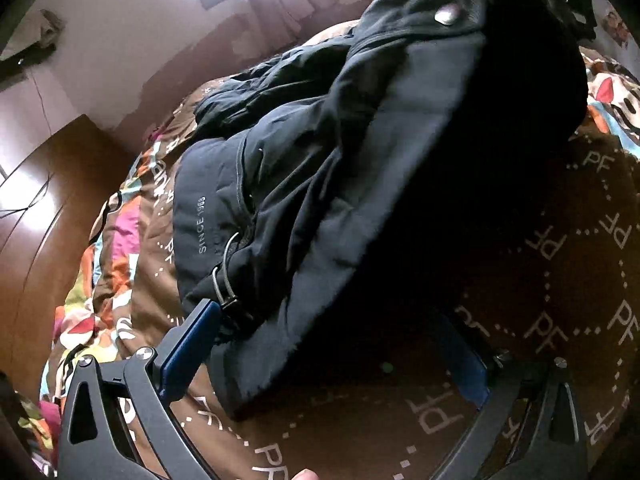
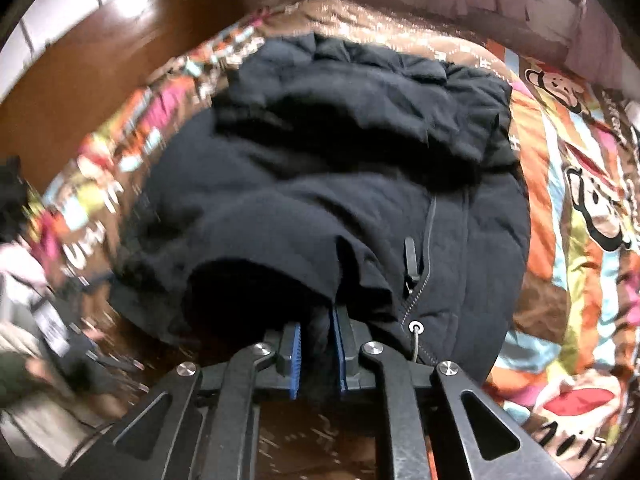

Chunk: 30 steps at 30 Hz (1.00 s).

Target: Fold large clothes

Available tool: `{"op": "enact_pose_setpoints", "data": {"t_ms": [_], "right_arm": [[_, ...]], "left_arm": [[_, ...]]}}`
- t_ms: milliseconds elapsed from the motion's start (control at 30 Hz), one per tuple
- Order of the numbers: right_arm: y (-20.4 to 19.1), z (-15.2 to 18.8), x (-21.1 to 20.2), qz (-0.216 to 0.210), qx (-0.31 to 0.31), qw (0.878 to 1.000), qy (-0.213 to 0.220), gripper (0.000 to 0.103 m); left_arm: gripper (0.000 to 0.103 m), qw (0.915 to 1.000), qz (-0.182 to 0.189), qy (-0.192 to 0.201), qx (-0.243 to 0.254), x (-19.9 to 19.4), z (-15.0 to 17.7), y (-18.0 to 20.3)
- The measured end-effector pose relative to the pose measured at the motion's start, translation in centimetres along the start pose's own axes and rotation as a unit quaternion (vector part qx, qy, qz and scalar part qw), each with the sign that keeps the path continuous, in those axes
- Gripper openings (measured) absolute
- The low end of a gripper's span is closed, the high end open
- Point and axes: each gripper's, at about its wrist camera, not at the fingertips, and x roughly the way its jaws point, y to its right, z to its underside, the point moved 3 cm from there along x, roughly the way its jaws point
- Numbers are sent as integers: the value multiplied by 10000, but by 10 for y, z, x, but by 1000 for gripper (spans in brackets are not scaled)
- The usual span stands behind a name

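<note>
One dark padded jacket (image 1: 360, 168) fills left wrist view, heaped on patterned bedspread (image 1: 560, 320) ahead of left claw (image 1: 332, 344). Left claw spread wide, nothing pinched; jacket edge drapes between its fingers. Judged bulky, soft, slumping, moderately heavy; best held at hem or seam, clear of metal ring strap (image 1: 224, 272).

Right wrist view: right claw (image 2: 316, 344) pressed on jacket (image 2: 340, 184) fold, fabric bunched between blue pads (image 2: 295, 360). Zipper pull (image 2: 411, 258) just right of claw. Claw aimed low along bedspread (image 2: 568, 208).
</note>
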Motion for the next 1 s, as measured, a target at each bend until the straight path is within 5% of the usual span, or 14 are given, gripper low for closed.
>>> {"op": "enact_pose_setpoints", "data": {"t_ms": [233, 433, 600, 767, 1000], "right_arm": [[-16, 4, 5, -188, -779, 9956, -480, 13], [0, 46, 32, -338, -1027, 9885, -1060, 30], [2, 75, 42, -473, -1297, 9817, -1315, 59], [18, 87, 38, -670, -918, 9850, -1302, 65], [34, 89, 35, -318, -637, 9903, -1190, 65]], "left_arm": [[101, 9970, 558, -224, 481, 1, 8, 7], [101, 9863, 1001, -612, 1158, 9, 22, 6], [101, 9833, 1495, -890, 528, 11, 22, -18], [101, 9802, 1683, -925, -483, 12, 10, -48], [101, 9751, 1361, -1170, -1299, 23, 14, -76]]}}
